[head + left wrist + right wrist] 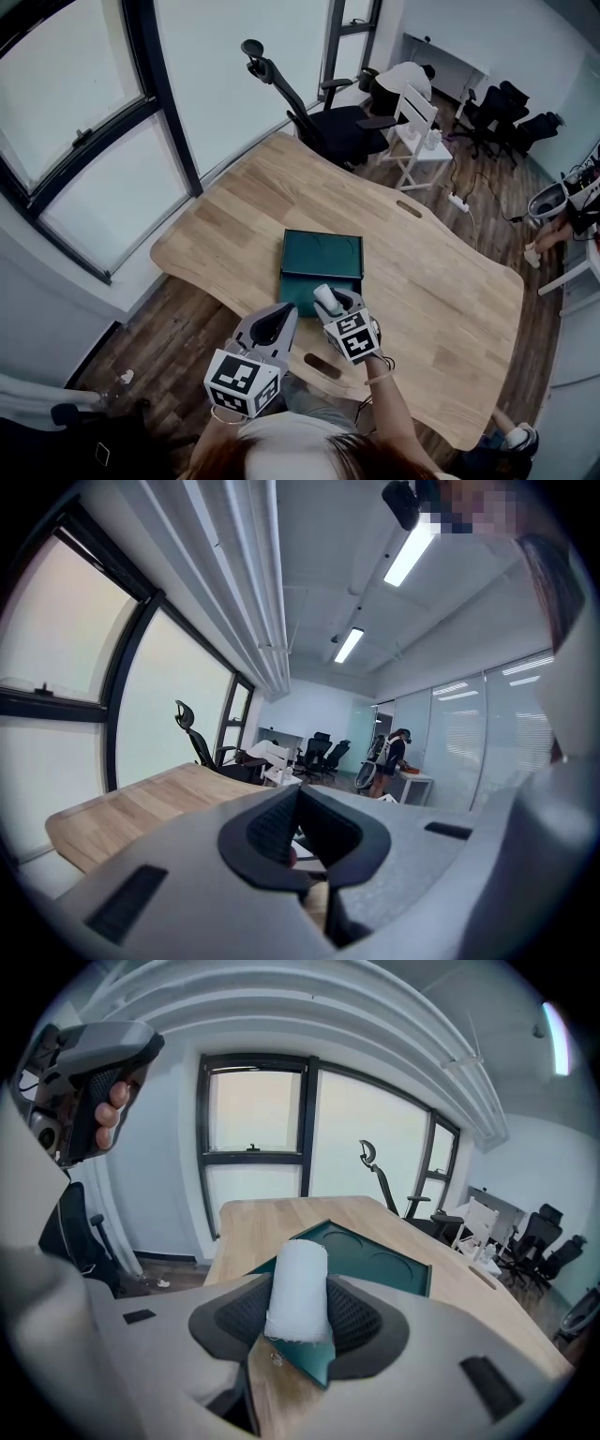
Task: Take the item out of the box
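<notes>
Got a white roll (298,1283) pinched tight between the jaws of the right gripper (298,1316), right over the near edge of the dark green box (322,255) on the wooden table (441,291). Can't tell if it's cloth or foam, or whether it's clear of the rim. Can't see its lower end, buried between the pads. Holding nothing with the left gripper (298,829), shut all the way and tipped up toward the ceiling. Only seeing two round hollows in the box floor.
</notes>
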